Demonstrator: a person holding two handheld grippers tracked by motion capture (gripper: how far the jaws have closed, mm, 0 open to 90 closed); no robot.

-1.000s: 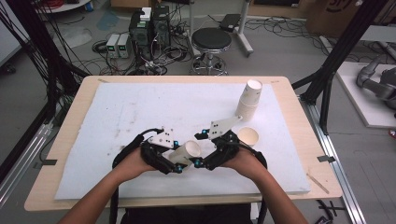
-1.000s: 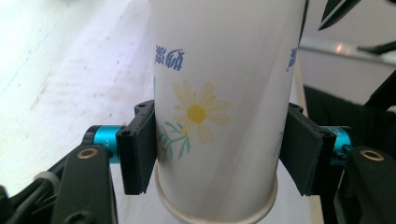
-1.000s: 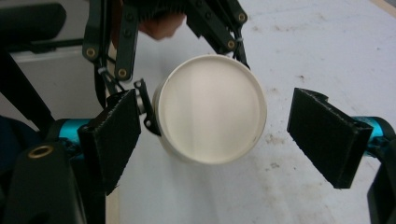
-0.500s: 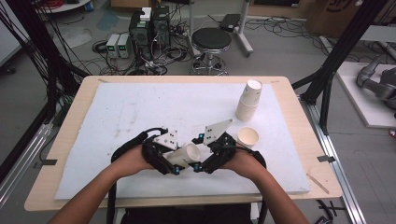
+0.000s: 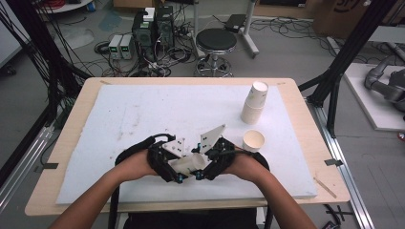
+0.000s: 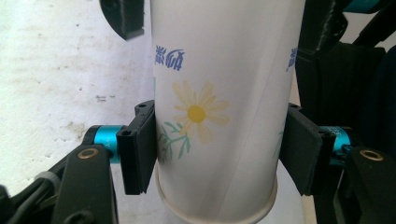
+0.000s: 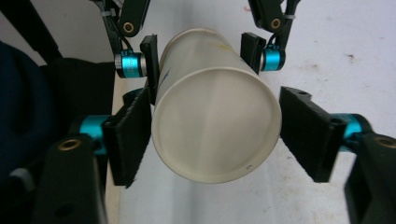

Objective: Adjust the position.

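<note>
My left tongs point(image 6: 217, 154) are clamped on a paper cup point(image 6: 219, 112), one pad on each side of its wall near the rim. The left gripper view gives me the print: a yellow daisy with green leaves and blue lettering, which I cannot make out from above. My right tongs point(image 7: 215, 140) face the same cup point(image 7: 215, 112) end on; the right gripper view gives me its closed base, ringed by a raised lip, pointing at the lens. The pad at the left of that view lies against the cup wall, while the pad at the right stands just off it with a thin gap, so these tongs are not yet gripping. Their jaws have just been closing, with the cup between them. Farther up that view I see the left tongs' pads pressing the far end of the cup.

From the high view, the cup point(image 5: 187, 163) lies roughly level between the two tongs, above the near edge of the white-covered desk point(image 5: 143, 109), my hands meeting at the middle. That view alone gives me a stack of cups point(image 5: 254, 102) standing upside down toward the far right, and a single upright cup point(image 5: 253, 140) near my right hand point(image 5: 246, 167). Against a second ago, both hands sit almost where they were, and the two other cups have not shifted.
</note>
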